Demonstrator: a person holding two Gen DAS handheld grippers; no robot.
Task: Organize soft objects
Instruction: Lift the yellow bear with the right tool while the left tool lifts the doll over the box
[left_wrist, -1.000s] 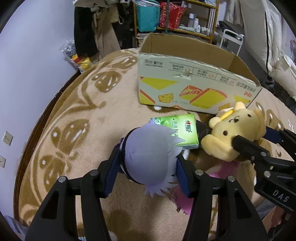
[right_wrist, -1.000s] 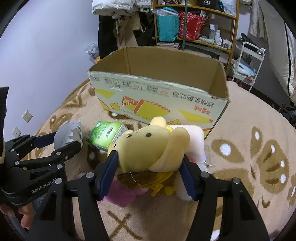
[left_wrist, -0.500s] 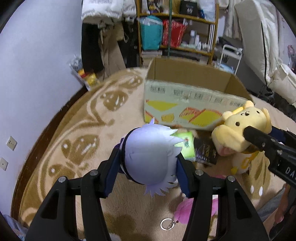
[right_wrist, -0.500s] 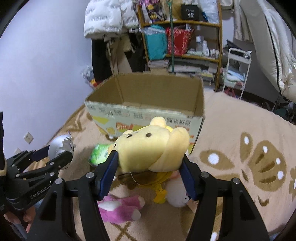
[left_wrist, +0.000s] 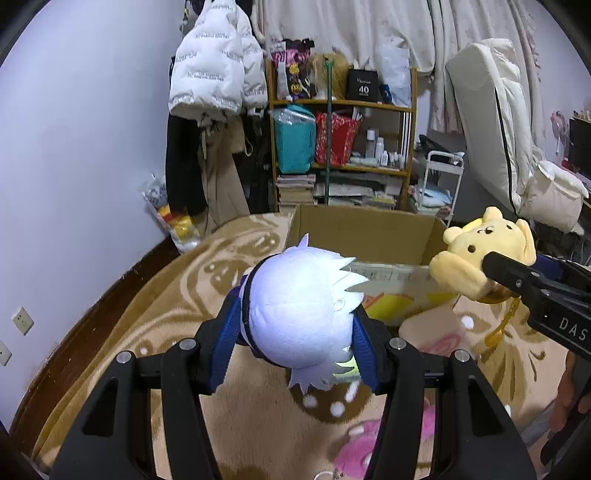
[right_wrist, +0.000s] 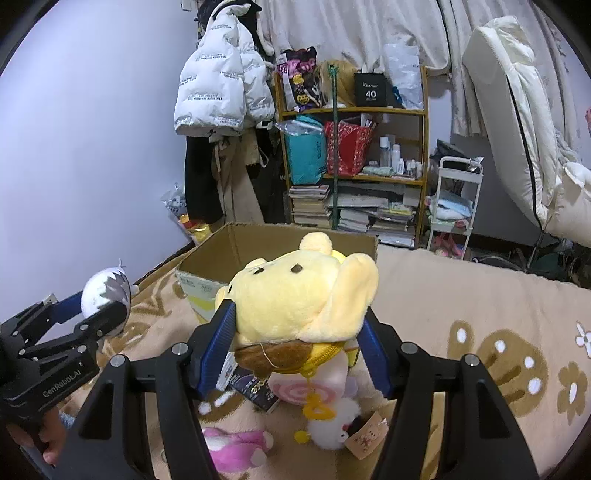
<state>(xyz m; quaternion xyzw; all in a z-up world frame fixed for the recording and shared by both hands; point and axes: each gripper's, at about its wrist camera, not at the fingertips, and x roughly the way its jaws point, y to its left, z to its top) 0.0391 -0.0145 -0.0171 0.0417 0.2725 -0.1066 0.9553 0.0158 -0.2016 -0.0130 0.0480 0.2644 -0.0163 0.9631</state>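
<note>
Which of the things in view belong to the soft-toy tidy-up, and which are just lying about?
Job:
- white-haired plush, clamped in left gripper
- yellow bear plush, clamped in right gripper
- cardboard box
- pink plush, on the rug

Lying about:
- white puffer jacket
- shelf unit
- white cart

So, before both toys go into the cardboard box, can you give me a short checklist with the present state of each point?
1. Left gripper shut on the white-haired plush: ok.
2. Right gripper shut on the yellow bear: ok.
3. Cardboard box open at the top: ok.
4. Both toys clear of the rug: ok.
5. Toys already above the box opening: not ok, they hang in front of its near wall.
6. Free room inside the box: cannot tell, its floor is hidden.
</note>
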